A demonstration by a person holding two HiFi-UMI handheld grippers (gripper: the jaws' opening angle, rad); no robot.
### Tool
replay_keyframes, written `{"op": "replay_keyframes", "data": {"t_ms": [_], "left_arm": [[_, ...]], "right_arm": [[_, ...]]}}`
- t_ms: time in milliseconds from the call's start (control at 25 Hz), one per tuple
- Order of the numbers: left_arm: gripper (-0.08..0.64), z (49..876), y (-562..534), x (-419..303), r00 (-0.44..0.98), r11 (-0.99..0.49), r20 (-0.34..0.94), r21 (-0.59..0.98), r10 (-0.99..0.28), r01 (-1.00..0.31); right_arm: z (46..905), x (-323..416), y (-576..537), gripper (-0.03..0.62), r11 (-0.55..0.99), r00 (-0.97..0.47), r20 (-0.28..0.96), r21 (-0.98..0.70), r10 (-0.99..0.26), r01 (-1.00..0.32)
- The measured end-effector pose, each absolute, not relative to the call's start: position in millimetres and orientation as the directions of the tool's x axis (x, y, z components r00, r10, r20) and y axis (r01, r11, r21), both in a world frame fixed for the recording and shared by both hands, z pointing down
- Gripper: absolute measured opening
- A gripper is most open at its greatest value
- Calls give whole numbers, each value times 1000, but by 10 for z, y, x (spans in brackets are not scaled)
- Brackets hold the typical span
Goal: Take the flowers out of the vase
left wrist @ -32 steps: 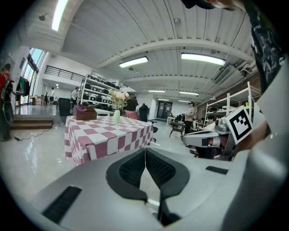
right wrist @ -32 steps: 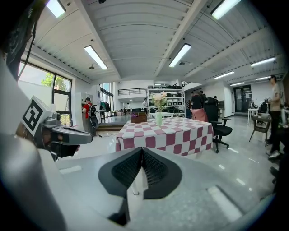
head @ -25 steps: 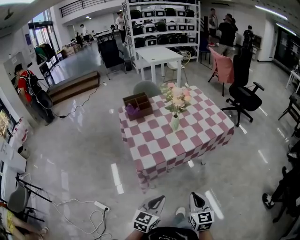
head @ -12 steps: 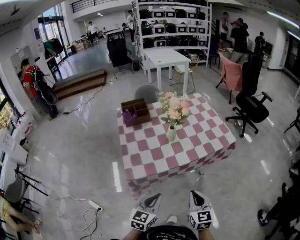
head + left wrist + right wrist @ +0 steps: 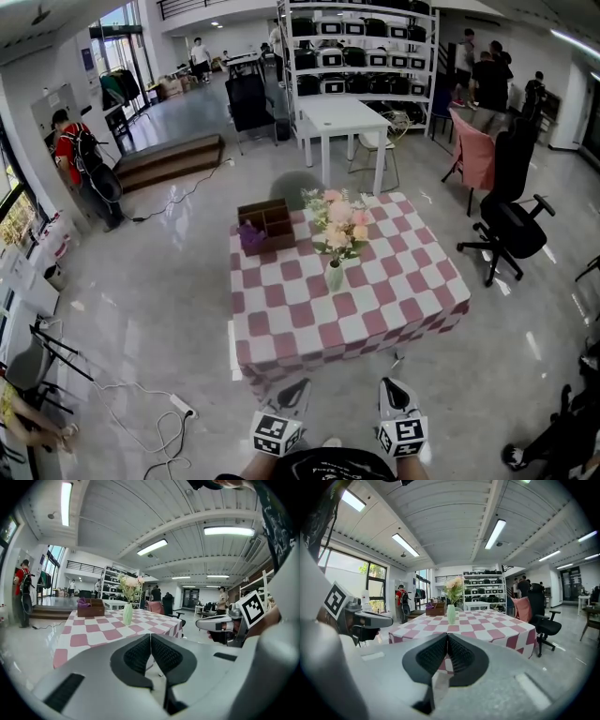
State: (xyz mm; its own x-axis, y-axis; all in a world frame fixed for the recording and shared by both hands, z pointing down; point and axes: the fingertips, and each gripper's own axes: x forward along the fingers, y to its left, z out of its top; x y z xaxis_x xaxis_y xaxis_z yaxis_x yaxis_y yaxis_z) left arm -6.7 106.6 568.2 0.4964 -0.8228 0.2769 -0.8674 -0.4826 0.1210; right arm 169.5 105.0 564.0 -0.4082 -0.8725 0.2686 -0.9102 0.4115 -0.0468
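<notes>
A bunch of pink and cream flowers (image 5: 337, 220) stands in a slim pale green vase (image 5: 334, 276) near the middle of a table with a pink-and-white checked cloth (image 5: 309, 323). Both grippers are low at the head view's bottom edge, short of the table's near side. My left gripper (image 5: 301, 383) is shut and empty. My right gripper (image 5: 390, 384) is also shut with nothing in it. In the left gripper view the vase (image 5: 127, 614) and flowers (image 5: 131, 584) lie far beyond the closed left gripper (image 5: 150, 635). In the right gripper view the vase (image 5: 451, 614) stands well ahead of the closed right gripper (image 5: 447, 635).
A brown compartment box (image 5: 267, 223) with something purple in it sits on the table's far left. A black office chair (image 5: 516, 225) stands to the right, a white table (image 5: 342, 117) and shelves behind. A power strip with cable (image 5: 183, 408) lies on the floor at left. People stand in the background.
The table with the vase has come closer and lower in the head view. Both grippers have moved forward towards it, still shut.
</notes>
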Motion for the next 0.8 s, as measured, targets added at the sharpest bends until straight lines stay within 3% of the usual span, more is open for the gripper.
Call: {"op": "replay_keyframes", "data": {"t_ms": [800], "left_arm": [[12,5720,574,-129,444,-428,285,120,-850,-896]], "right_arm": [[5608,1805,578,6,407,-410,260,-68,-874,-911]]}}
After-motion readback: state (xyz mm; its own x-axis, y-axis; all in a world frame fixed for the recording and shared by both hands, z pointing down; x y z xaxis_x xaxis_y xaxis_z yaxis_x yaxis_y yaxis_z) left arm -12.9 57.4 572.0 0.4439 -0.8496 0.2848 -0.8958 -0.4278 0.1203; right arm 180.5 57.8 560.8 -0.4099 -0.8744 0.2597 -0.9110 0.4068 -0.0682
